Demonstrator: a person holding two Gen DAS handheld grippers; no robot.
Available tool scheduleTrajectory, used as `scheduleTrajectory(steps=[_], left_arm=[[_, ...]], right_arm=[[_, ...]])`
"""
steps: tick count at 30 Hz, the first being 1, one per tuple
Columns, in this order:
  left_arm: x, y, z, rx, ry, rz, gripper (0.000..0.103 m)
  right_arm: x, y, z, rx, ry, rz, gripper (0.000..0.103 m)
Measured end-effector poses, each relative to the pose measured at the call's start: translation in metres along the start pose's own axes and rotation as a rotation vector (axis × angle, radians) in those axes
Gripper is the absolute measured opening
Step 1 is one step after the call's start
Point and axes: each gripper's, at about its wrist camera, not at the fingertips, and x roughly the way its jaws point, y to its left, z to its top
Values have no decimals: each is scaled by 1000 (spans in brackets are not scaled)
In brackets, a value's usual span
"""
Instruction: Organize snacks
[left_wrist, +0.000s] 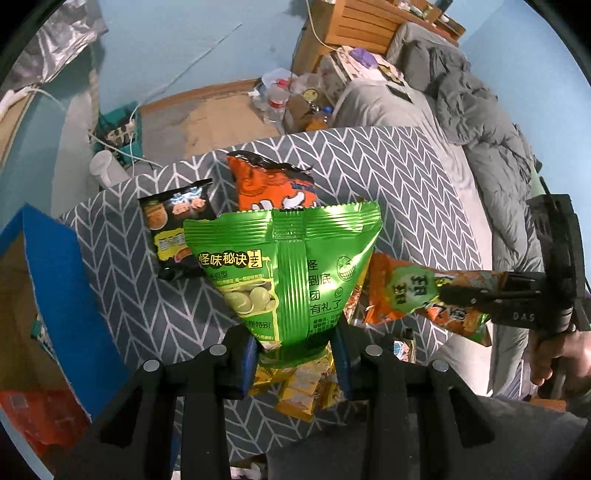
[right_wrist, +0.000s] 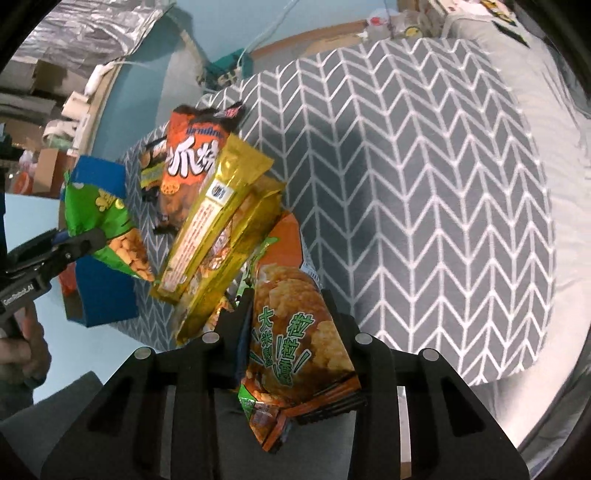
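The left gripper pinches the green bean-snack bag, lifted above the chevron-cloth tabletop. The right gripper pinches an orange rice-cracker bag, also lifted. Judged step: both pickups are made and transfer is in hand; next, each bag likely needs carrying to the blue box at the tabletop's left edge. Only the right view shows the gold packets; only the left shows the black packet clearly.

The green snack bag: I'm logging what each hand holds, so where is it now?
The green snack bag is pinched in the left claw, held above the chevron cloth, just left of the orange rice-cracker bag that the right claw holds.
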Motion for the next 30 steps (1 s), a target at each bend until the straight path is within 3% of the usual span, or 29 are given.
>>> scheduleTrajectory(steps=[12,30], left_arm=[[-23,17,-1,-45,-37,-7,35],[-67,68,-13,-165,-144,-1,32]], right_arm=[[-38,10,8,28,-85,-42,32],[-62,80,34,-88,-175,-25,32]])
